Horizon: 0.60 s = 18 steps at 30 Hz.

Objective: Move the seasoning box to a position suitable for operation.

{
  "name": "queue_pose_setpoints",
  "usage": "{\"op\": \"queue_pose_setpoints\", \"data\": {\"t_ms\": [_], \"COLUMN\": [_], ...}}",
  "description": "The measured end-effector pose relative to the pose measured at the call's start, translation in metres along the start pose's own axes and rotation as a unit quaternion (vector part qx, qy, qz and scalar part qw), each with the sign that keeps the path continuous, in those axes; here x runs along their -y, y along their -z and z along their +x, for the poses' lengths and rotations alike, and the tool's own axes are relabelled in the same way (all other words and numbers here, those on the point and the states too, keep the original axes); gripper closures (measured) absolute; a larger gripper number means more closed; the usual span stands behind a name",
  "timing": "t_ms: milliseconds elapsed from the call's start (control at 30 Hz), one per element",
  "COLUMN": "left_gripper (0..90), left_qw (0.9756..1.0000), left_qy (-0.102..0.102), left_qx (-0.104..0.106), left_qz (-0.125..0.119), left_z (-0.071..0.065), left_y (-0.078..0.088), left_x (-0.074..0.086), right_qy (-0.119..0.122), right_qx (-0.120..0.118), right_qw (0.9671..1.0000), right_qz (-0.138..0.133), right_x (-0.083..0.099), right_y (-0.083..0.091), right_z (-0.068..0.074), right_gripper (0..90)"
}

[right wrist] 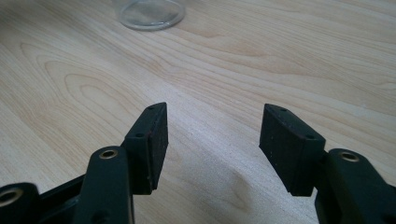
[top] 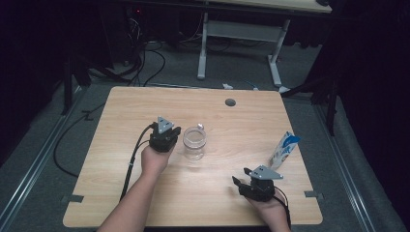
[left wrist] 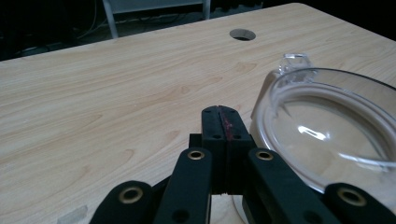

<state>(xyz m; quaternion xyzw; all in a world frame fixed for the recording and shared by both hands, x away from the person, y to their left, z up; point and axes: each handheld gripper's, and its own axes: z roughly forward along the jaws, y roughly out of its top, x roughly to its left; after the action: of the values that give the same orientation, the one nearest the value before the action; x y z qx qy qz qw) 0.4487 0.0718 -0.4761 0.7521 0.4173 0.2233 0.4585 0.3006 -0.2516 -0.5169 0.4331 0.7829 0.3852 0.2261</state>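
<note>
A clear, lidless plastic jar [top: 194,142] stands upright near the middle of the wooden table [top: 125,111]. My left gripper [top: 176,132] sits just left of it, jaws pressed together with nothing between them. In the left gripper view the shut gripper [left wrist: 223,112] lies beside the jar's open rim [left wrist: 327,126], apart from it. A small clear piece [left wrist: 295,60] lies right behind the jar. My right gripper [top: 237,182] rests near the front right of the table. Its jaws stand open [right wrist: 212,135] over bare wood, with the jar's base [right wrist: 149,14] far ahead.
A white and blue pouch [top: 284,149] stands near the table's right edge, just beyond the right gripper. A round cable hole [top: 230,102] sits at the back of the table. Cables and a desk frame [top: 239,43] lie on the floor behind.
</note>
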Motion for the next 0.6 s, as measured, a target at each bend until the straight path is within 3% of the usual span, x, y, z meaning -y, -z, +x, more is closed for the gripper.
{"op": "queue_pose_setpoints", "data": {"t_ms": [33,67,133,233,467,600], "left_gripper": [89.9,90.0,90.0,90.0,90.0,89.9], "left_qw": [0.9998,0.9998,0.9990,0.9997,0.9999,0.9999], "left_qy": [0.017,0.017,0.038,0.015,0.001,-0.007], "left_qx": [0.000,0.000,0.004,0.006,0.002,-0.001], "left_qz": [-0.009,-0.009,-0.023,-0.019,0.010,0.010], "left_z": [0.003,0.003,0.005,-0.006,-0.021,-0.029], "left_y": [-0.001,-0.001,0.001,0.003,-0.004,-0.010], "left_x": [-0.003,-0.003,-0.008,-0.020,-0.035,-0.040], "right_qy": [0.001,0.001,0.000,0.002,0.009,0.008], "right_qx": [-0.001,-0.001,0.000,0.001,0.001,0.002], "right_qw": [1.0000,1.0000,1.0000,1.0000,1.0000,1.0000], "right_qz": [0.001,0.001,0.003,0.004,0.002,0.000], "right_x": [0.000,0.000,0.001,0.001,0.000,-0.001], "right_y": [-0.001,-0.001,-0.001,-0.002,-0.001,0.000], "right_z": [0.000,0.000,0.000,0.000,0.002,0.003], "right_gripper": [41.9,41.9,41.9,41.9,41.9,42.0]}}
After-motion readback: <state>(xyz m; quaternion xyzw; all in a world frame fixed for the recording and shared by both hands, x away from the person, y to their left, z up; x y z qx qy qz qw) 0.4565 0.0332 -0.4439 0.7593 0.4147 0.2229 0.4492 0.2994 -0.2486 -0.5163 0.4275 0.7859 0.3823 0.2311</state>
